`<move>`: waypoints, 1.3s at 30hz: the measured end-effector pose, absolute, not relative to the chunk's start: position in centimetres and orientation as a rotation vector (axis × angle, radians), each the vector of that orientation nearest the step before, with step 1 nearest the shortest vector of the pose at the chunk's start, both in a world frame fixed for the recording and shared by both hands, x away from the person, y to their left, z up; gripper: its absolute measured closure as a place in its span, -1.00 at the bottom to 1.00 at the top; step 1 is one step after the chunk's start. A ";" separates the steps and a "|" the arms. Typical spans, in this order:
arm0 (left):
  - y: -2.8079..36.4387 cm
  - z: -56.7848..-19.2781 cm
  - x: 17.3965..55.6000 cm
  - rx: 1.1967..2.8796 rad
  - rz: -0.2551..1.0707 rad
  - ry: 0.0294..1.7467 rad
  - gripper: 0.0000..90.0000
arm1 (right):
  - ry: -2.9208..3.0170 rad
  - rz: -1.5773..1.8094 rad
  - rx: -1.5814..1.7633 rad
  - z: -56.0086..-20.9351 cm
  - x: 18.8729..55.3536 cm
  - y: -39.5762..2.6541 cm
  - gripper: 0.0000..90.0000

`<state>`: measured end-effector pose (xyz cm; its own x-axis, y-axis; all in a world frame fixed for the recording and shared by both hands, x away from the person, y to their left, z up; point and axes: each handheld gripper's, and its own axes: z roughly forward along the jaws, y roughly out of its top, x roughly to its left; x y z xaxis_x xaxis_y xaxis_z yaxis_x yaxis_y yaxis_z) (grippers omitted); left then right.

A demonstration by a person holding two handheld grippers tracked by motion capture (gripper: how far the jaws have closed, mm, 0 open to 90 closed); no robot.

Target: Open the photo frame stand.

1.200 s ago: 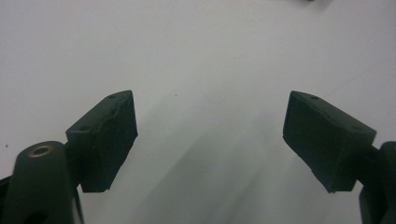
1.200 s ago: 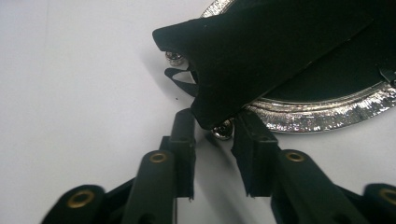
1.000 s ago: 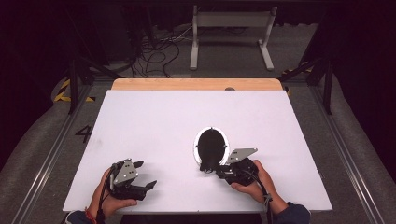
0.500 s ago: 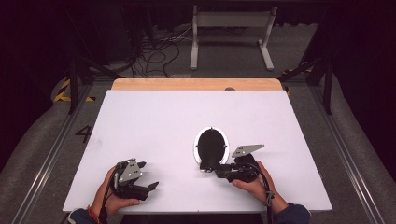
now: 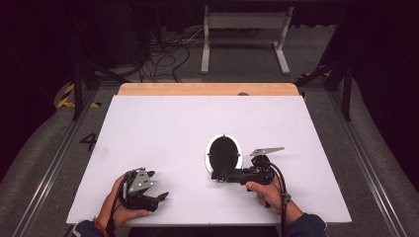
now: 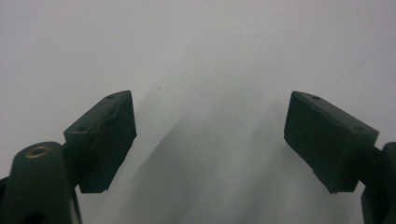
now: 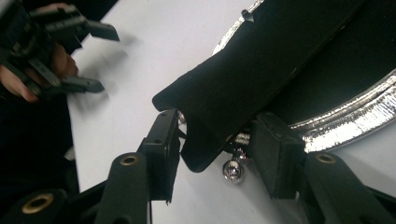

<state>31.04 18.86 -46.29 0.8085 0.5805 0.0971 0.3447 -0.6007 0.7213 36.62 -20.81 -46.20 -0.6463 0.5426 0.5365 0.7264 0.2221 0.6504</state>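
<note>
Right now I'm easing my right hand-held gripper apart at the near edge of the mirror, an oval one with a silver rim lying near the middle of the desk. From the right gripper view, its black stand flap is sitting between my jaws, which have just been opening and, as far as I can judge, are no longer pinching it. My left hand-held gripper is resting open and empty at the near left. I'm thinking the risk is the flap snagging on a pad as I'm pulling back, which would drag or tilt the mirror. A small silver ball below the flap could catch too.
</note>
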 end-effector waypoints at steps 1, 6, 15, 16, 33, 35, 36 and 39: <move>18.9 -46.3 31.0 2.266 0.420 0.677 -0.62 | -2.296 -1.394 -1.211 -46.2 36.6 -20.8 0.20; 18.1 -46.2 31.7 2.258 0.397 0.671 -0.62 | -2.113 -1.453 -1.299 -46.0 37.2 -20.6 0.10; 15.4 -46.0 35.3 2.276 0.366 0.677 -0.59 | -1.961 -1.463 -1.374 -46.8 38.4 -19.8 0.02; 15.1 -45.8 35.7 2.270 0.365 0.682 -0.59 | -1.967 -1.464 -1.369 -46.9 38.6 -19.7 0.02; 10.2 -46.1 41.0 2.170 0.085 0.717 -0.62 | -2.110 -1.496 -1.217 -46.4 38.6 -19.9 0.45; 10.2 -46.1 41.3 2.167 0.074 0.708 -0.62 | -2.144 -1.513 -1.157 -46.3 38.6 -19.9 0.50; 10.1 -46.1 41.6 2.144 0.053 0.715 -0.62 | -2.151 -1.516 -1.136 -46.2 38.6 -20.0 0.52; 10.0 -46.1 42.0 2.114 0.008 0.700 -0.62 | -2.182 -1.530 -1.091 -46.2 38.4 -20.0 0.54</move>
